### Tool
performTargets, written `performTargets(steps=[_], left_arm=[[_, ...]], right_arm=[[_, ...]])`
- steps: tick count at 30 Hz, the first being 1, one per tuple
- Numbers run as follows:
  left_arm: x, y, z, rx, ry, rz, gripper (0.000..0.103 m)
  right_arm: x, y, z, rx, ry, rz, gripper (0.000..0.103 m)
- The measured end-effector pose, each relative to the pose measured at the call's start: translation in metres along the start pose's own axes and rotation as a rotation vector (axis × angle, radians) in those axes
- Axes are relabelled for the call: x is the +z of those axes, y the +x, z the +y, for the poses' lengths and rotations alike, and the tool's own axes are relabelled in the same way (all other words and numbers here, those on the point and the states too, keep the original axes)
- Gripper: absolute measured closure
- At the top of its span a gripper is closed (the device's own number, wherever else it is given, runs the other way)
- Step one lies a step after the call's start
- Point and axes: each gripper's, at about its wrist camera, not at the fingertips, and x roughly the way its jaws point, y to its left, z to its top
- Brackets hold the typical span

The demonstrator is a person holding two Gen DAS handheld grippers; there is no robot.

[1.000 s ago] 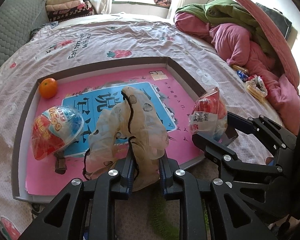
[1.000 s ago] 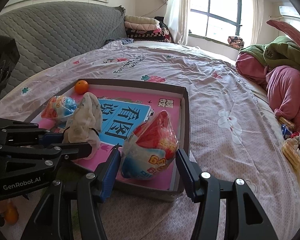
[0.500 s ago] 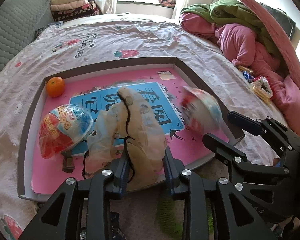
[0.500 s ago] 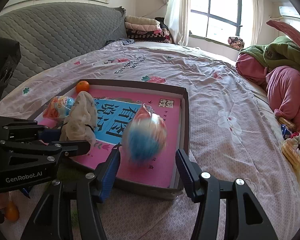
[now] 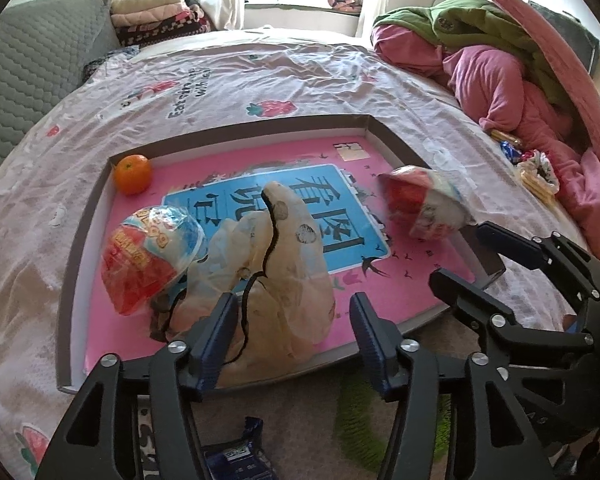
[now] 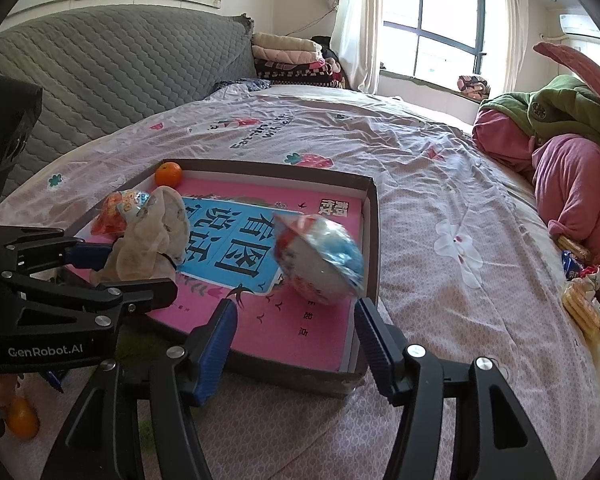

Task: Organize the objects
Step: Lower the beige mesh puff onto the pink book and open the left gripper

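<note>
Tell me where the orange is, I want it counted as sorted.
The orange sits in the tray's far left corner, just beyond the wrapped snack, in both views.

The wrapped snack ball (image 6: 320,260) at the tray's (image 6: 374,216) three o'clock side is motion-blurred, its print unreadable. At six o'clock, a blue packet (image 5: 236,456) is cut off.

Far ahead of the claw: grey headboard (image 6: 112,68), folded blankets (image 6: 288,56), window (image 6: 432,36). To its right, pink and green bedding (image 5: 500,60) is heaped on the bed.
</note>
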Motion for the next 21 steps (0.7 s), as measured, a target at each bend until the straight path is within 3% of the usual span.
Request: performTargets(steps=[21], left_arm=[[-0.008,-0.015,0.039,0.031,-0.088,0.043,0.037]], right_arm=[[-0.002,-0.009,0.004,0.016,-0.009,-0.006,0.042]])
